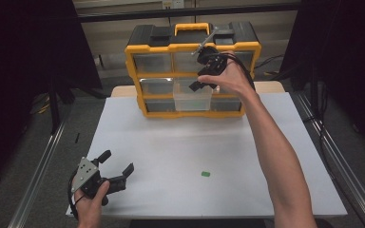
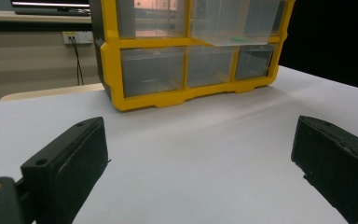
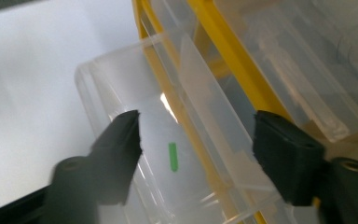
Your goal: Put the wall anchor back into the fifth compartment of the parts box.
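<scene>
Between the spread jaws of the right claw point(image 3: 196, 154), a green piece point(image 3: 173, 157) inside the pulled-out drawer point(image 3: 121, 93).

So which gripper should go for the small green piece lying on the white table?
Probably left. The left gripper sits open, low over the white table, near the small green piece. The right gripper is up over the pulled-out clear drawer of the yellow-framed organiser.

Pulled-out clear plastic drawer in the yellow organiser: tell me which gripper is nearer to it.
Right. The right gripper hovers open just above the pulled-out clear plastic drawer. The left gripper sits open at the near left of the white table, far from it.
</scene>
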Action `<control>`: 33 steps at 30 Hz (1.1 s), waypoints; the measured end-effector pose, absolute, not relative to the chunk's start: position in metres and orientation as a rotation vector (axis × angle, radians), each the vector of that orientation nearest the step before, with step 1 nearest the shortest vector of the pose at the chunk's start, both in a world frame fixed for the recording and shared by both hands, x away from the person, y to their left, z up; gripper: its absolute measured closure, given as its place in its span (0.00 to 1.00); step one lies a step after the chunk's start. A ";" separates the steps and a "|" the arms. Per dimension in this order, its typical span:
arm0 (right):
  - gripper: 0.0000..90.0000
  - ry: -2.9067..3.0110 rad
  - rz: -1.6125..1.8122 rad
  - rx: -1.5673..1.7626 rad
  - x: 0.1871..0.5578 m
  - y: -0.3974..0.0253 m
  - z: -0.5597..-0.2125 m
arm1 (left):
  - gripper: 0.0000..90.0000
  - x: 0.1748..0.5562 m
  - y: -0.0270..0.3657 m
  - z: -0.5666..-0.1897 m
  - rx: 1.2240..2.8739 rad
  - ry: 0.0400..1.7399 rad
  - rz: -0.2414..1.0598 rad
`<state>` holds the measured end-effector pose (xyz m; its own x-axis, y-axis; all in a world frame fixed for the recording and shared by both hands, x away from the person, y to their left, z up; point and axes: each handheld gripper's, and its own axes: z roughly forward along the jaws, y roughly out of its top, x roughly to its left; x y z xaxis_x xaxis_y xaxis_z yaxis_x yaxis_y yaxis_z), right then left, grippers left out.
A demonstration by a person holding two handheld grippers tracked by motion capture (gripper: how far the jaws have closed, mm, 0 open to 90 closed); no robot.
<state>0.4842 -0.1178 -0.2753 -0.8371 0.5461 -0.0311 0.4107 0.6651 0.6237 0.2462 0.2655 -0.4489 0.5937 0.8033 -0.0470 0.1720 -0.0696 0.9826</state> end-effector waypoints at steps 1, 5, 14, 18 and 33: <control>0.32 2.668 0.950 0.764 0.483 -0.120 -0.275 | 0.04 0.246 0.265 -0.449 1.583 0.841 0.634; 0.12 2.604 1.030 0.777 0.477 -0.125 -0.279 | 0.04 0.246 0.265 -0.449 1.580 0.840 0.634; 0.03 2.449 1.202 0.780 0.456 -0.142 -0.289 | 0.04 0.246 0.267 -0.449 1.587 0.847 0.638; 0.03 2.372 1.255 0.788 0.448 -0.154 -0.291 | 0.04 0.246 0.266 -0.448 1.585 0.855 0.643; 0.02 2.203 1.422 0.877 0.408 -0.196 -0.323 | 0.04 0.246 0.267 -0.449 1.592 0.851 0.640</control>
<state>0.4082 -0.1958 -0.3232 -0.7355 0.6772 0.0214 0.2984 0.2954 0.9076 0.2463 0.2670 -0.4485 0.5869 0.8083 -0.0469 0.1793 -0.0733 0.9811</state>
